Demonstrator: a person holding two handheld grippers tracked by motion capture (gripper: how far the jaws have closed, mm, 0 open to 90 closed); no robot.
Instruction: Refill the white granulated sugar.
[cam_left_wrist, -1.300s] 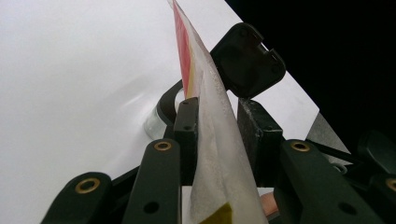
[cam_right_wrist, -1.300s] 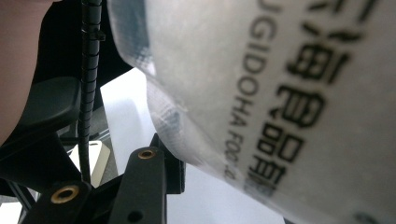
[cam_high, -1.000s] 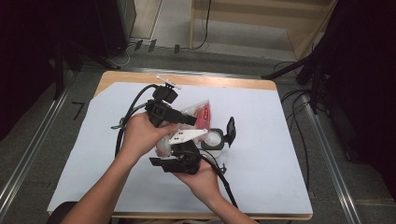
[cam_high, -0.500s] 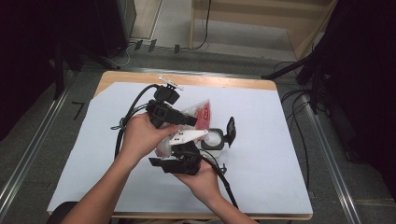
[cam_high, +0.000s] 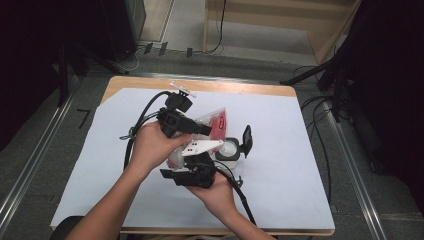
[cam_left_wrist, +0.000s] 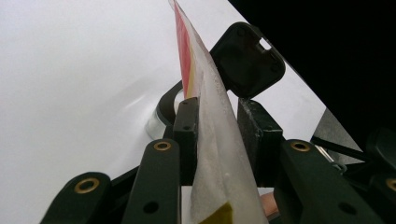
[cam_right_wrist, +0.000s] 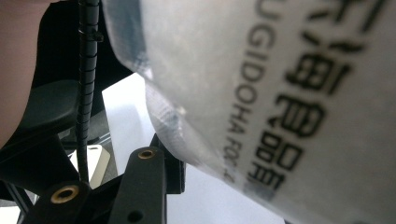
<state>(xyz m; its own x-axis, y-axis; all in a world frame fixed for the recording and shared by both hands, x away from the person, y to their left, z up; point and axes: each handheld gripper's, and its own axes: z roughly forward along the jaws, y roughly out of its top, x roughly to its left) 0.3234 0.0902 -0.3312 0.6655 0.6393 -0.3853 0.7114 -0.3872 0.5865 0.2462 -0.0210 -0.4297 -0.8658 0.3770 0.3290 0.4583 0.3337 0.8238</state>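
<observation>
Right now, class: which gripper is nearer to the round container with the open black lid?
Left. The left gripper holds the plastic bag just over the container; the right gripper sits lower, beside it, nearer the person.

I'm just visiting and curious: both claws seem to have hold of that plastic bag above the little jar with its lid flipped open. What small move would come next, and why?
Probably tilt the bag a little further over the jar. The left gripper pinches the bag's edge, the right gripper holds it from below, and the jar's lid stands open, so pouring looks ready to begin.
</observation>
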